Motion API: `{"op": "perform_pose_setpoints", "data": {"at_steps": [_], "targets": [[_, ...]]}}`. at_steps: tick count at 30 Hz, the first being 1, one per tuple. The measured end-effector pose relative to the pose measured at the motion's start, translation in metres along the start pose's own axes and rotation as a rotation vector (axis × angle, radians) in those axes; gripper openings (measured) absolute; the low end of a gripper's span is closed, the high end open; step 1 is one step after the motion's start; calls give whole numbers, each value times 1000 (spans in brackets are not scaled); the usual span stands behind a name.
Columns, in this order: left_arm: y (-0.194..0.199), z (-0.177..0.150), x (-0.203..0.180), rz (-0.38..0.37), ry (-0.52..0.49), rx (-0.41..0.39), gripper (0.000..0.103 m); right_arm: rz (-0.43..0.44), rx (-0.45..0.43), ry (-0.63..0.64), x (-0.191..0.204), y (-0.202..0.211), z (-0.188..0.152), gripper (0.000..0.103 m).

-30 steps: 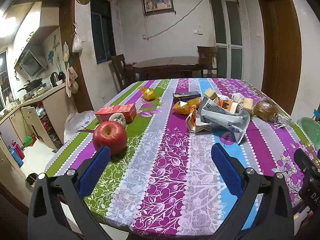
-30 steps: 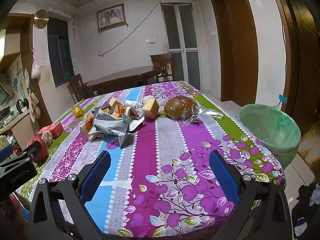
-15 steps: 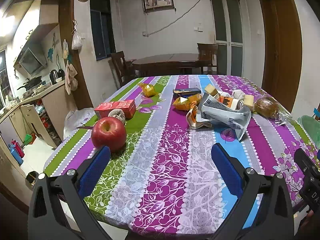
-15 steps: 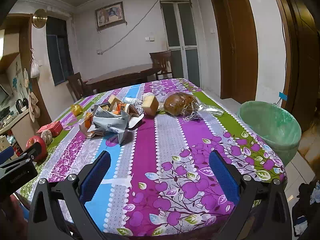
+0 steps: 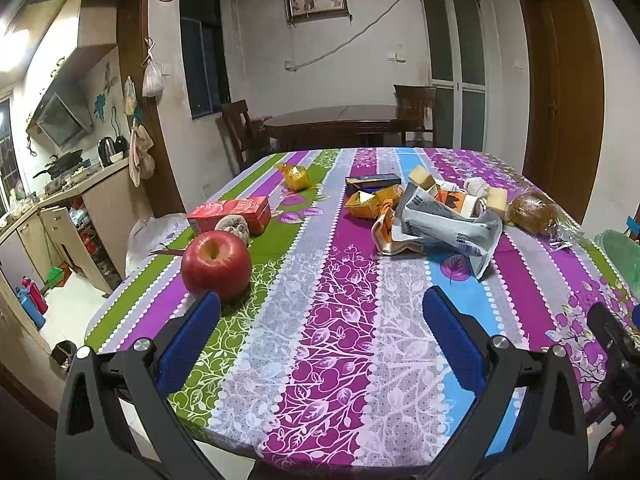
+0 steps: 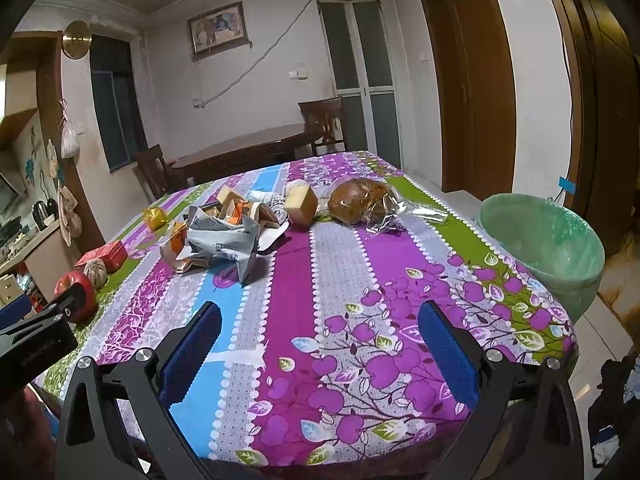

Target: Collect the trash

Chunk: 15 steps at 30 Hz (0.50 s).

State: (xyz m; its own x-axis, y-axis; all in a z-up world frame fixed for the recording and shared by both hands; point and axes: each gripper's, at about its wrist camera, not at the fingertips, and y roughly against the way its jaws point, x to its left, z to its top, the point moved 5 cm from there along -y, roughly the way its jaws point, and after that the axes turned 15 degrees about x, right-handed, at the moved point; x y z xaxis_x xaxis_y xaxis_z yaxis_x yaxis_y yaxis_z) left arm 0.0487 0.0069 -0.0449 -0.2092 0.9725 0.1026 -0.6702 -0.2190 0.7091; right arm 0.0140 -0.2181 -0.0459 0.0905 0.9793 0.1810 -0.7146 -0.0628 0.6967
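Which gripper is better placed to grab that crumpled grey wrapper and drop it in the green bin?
Right. The bin stands off the table's right side, next to the open right gripper, and the grey wrapper lies ahead of it.

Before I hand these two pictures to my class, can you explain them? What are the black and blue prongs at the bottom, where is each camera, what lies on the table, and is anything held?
The prongs are the fingers of two hand-held grippers, one in each of a person's hands. A wide-angle camera on each looks forward along its fingers.

One picture comes from the left gripper, the other from the right gripper. Both are open and hold nothing.

On the striped tablecloth lie a red apple, a red carton, a crumpled grey wrapper amid a heap of packaging, a gold foil wrapper and a bagged bread loaf. A bin lined with a green bag stands beside the table on the right, ready for the trash.
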Motion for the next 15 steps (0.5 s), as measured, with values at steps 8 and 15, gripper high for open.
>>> {"op": "perform_pose_setpoints", "data": {"at_steps": [8, 15], "targets": [[-3, 2, -1, -17, 5, 21, 98, 90, -11, -74, -9, 6, -8, 98], [-2, 2, -9, -37, -23, 26, 98, 155, -14, -71, -6, 10, -10, 98]]}}
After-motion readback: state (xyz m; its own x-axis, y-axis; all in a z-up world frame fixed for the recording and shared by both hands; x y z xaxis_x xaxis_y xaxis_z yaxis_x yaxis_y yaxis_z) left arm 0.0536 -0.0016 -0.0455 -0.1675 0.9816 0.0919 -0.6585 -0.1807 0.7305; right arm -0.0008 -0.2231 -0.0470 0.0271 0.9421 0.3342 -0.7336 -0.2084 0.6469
